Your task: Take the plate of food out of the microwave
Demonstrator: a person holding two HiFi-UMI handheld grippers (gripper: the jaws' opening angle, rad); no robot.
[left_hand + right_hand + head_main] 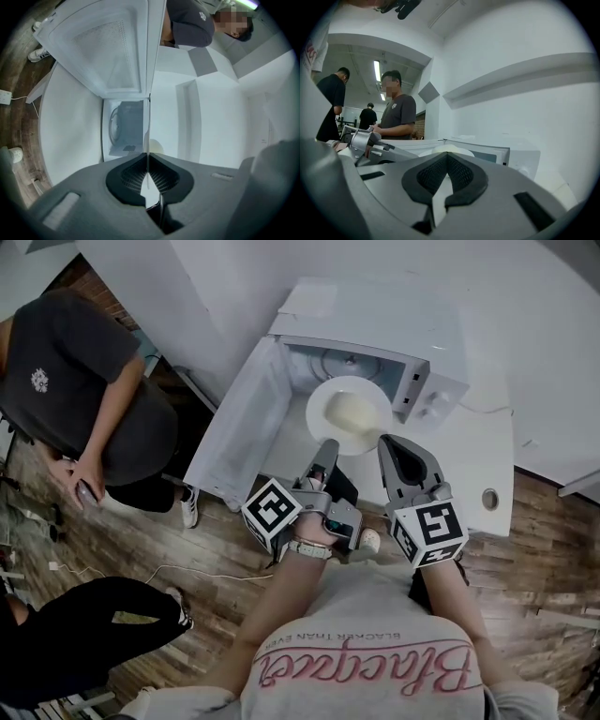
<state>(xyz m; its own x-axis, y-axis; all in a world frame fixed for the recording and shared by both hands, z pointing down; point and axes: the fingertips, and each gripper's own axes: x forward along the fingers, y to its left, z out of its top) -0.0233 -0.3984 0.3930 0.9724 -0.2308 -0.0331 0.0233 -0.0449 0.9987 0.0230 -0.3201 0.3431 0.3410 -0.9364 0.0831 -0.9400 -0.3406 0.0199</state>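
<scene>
Sitting at the mouth of the open microwave (375, 343) in the head view, the plate of food (315, 404) has both grippers reaching level to its near rim, probably so it comes out flat. The left gripper (147, 158) view, rolled sideways, shows its jaws clamped on the thin rim from above and below. The right gripper (446, 158) view shows jaws pressed together on nothing, tip beside the plate's right edge, likely to steady it.

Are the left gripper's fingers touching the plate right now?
Touching. The left gripper view shows the left gripper fingers pinched on the plate rim, seen edge-on.
</scene>
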